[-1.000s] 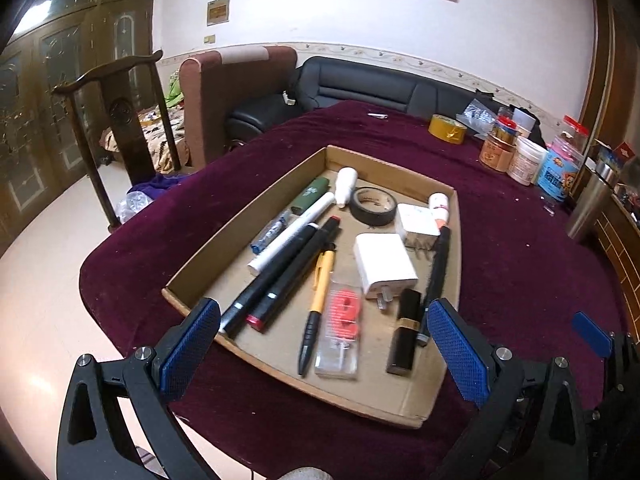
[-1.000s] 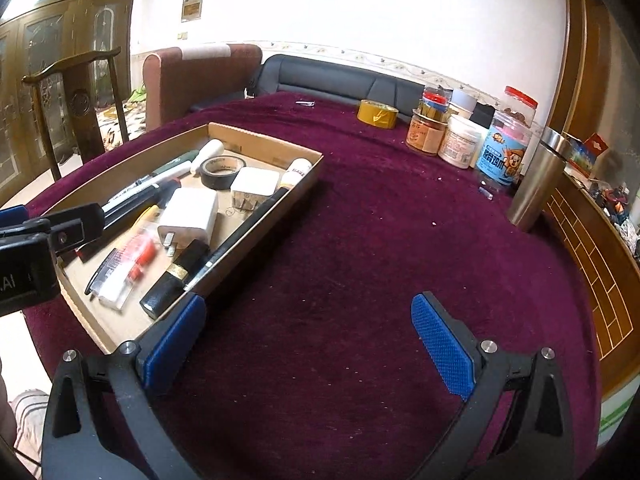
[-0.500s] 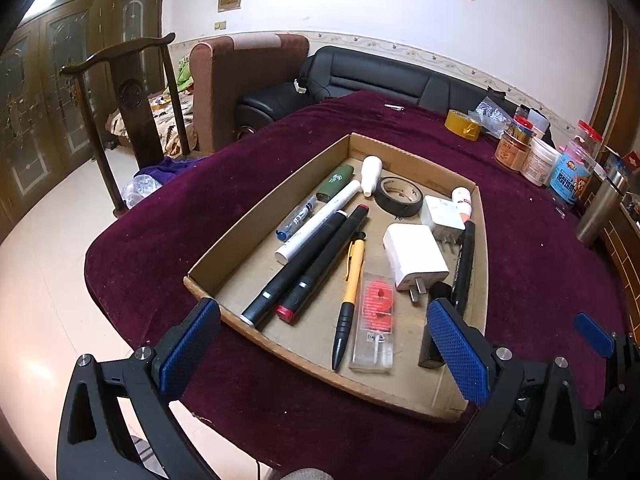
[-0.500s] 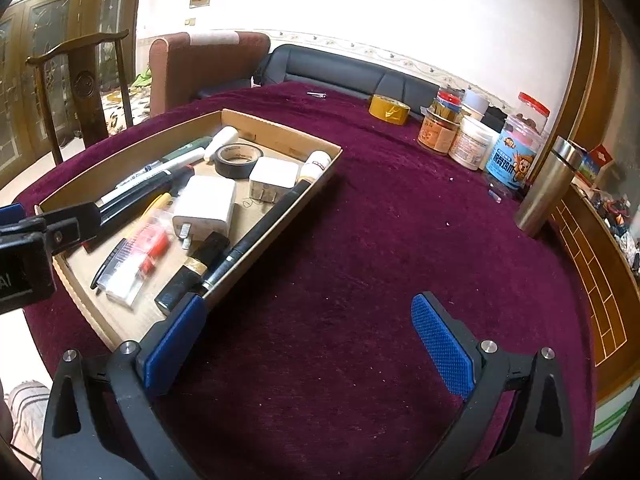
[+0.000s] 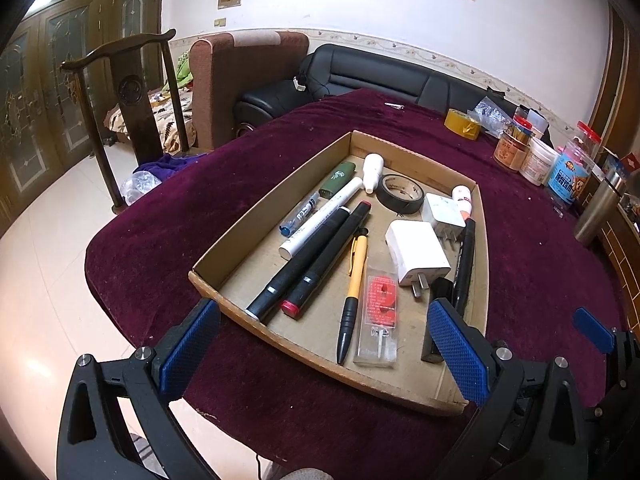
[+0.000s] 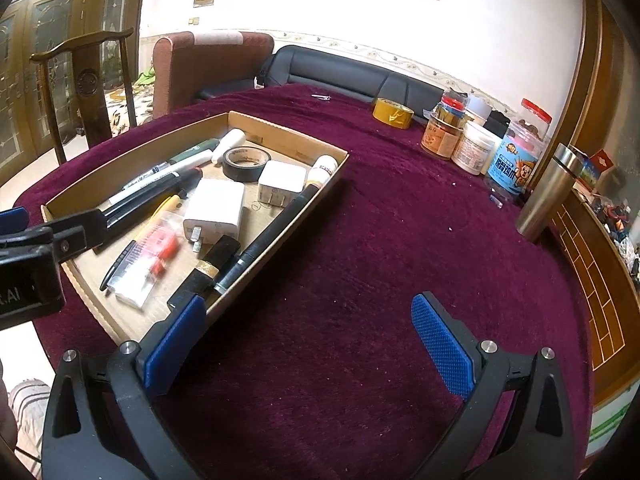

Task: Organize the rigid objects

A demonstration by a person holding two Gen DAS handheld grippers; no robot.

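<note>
An open cardboard tray (image 5: 304, 356) lies on the maroon tablecloth and holds several items. Among them are two black markers (image 5: 308, 256), a yellow pen (image 5: 354, 276), a white charger (image 5: 416, 252), a black tape roll (image 5: 400, 194) and a red item in a clear packet (image 5: 380, 312). My left gripper (image 5: 324, 344) hangs open over the tray's near rim, holding nothing. In the right wrist view the tray (image 6: 280, 132) sits to the left, with a black and gold tube (image 6: 208, 268) near its corner. My right gripper (image 6: 308, 340) is open above bare cloth, right of the tray.
Jars (image 6: 476, 148), a yellow tape roll (image 6: 392, 114) and a steel flask (image 6: 548, 196) stand along the table's far right. A wooden chair (image 5: 132, 92) and sofas lie beyond the table's left and far edges. Bare cloth spreads right of the tray.
Both grippers have drawn back a little from the tray and stayed open. The tray's contents have not moved.
</note>
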